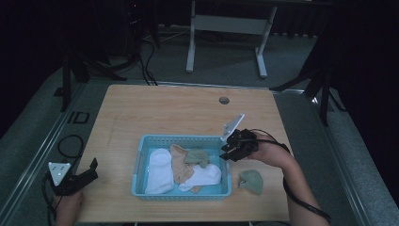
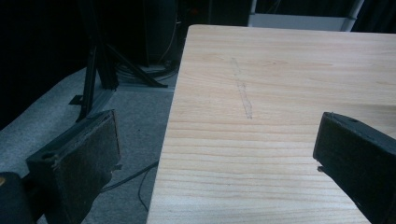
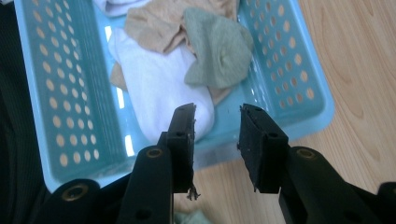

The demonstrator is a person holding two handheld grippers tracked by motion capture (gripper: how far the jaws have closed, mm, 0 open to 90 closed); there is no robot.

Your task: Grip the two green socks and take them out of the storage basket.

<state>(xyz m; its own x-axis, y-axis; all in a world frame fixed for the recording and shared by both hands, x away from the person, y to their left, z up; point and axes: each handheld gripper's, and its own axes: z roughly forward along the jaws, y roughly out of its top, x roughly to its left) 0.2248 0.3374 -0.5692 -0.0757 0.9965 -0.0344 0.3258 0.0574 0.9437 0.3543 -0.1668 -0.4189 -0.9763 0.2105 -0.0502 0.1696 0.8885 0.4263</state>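
A light blue perforated basket [image 1: 139, 162] sits at the table's front middle. It holds a white sock [image 1: 159, 172], a tan sock [image 1: 179, 162] and a green sock [image 1: 197, 156]. A second green sock [image 1: 251, 182] lies on the wood just right of the basket. My right gripper [image 1: 227, 153] hovers at the basket's right rim, pointing in. In the right gripper view it is open [image 3: 217, 126], nothing between the jaws, with the white sock [image 3: 159, 88] and green sock [image 3: 219, 46] beyond. My left gripper [image 1: 93, 168] rests wide open [image 2: 217, 130] at the table's left front edge.
The wooden table [image 1: 164, 113] has a round cable hole [image 1: 224, 100] at the back. The table's left edge [image 2: 168, 135] drops to grey floor with cables [image 1: 70, 146]. A white-legged desk frame [image 1: 226, 28] stands behind the table.
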